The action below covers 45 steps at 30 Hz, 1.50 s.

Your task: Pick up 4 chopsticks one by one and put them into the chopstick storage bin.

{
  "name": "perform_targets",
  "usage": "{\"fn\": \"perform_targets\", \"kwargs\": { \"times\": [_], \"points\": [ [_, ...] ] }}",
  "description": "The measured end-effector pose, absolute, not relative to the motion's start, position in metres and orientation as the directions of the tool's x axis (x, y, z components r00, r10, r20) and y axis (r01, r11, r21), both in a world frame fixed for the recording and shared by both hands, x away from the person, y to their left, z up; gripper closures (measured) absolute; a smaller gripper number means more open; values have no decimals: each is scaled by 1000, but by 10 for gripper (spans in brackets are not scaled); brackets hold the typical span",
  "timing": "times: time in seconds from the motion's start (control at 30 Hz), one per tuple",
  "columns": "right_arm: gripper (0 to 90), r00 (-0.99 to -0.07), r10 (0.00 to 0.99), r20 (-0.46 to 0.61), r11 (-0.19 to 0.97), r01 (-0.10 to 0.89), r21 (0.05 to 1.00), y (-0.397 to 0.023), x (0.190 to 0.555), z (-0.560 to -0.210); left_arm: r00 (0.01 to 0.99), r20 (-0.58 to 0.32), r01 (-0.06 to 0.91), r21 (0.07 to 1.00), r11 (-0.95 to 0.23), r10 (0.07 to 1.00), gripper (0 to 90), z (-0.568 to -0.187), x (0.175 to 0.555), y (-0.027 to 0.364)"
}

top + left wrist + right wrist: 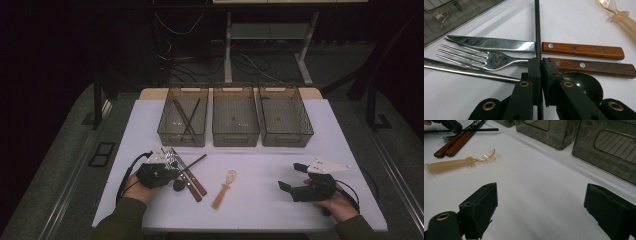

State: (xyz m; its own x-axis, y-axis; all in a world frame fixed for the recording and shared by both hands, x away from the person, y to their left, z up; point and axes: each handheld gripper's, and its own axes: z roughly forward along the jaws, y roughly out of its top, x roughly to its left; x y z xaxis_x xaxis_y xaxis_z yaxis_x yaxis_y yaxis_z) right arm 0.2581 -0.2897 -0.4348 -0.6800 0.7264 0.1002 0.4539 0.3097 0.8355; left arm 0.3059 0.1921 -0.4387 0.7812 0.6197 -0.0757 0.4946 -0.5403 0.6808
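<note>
High view puts our left gripper (167, 167) low over a cluster of cutlery at the left front of the white table (260, 200), and the left gripper view shows its jaws pinched tight on a thin black chopstick (538, 30) that runs straight away from us, crossing over the knife (534, 47) and beside the fork (499, 61). We judge this stick light, stiff and smooth, so it may pivot or slide in the pads; our grip looks to sit toward the middle of its length, which should keep it from swinging. Lifting straight up seems wise, since it lies on the other pieces and could drag them.

Our right gripper (295, 176) rests at the right front of the table with its jaws spread wide and nothing between them.

Counting: three smoky plastic bins (235, 122) stand in a row at the far side; the left one holds two dark chopsticks (186, 116), the other two look empty apart from specks we cannot identify. On the table we see one knife and one fork with wooden handles, one silvery chopstick (469, 71), one black spoon (584, 83) partly under our jaws, and one translucent amber spoon (225, 189) lying apart toward the middle
</note>
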Motion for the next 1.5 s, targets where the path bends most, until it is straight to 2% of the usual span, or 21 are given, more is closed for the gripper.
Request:
{"fn": "perform_targets", "kwargs": {
  "times": [1.03, 1.5],
  "points": [
    [117, -681, 725, 101, 312, 456, 833, -289, 258, -435, 762, -102, 491, 735, -468, 639, 851, -413, 309, 196],
    [118, -681, 725, 102, 311, 456, 834, -289, 259, -435, 747, -104, 490, 755, -436, 657, 852, -398, 325, 197]
  ]
}}
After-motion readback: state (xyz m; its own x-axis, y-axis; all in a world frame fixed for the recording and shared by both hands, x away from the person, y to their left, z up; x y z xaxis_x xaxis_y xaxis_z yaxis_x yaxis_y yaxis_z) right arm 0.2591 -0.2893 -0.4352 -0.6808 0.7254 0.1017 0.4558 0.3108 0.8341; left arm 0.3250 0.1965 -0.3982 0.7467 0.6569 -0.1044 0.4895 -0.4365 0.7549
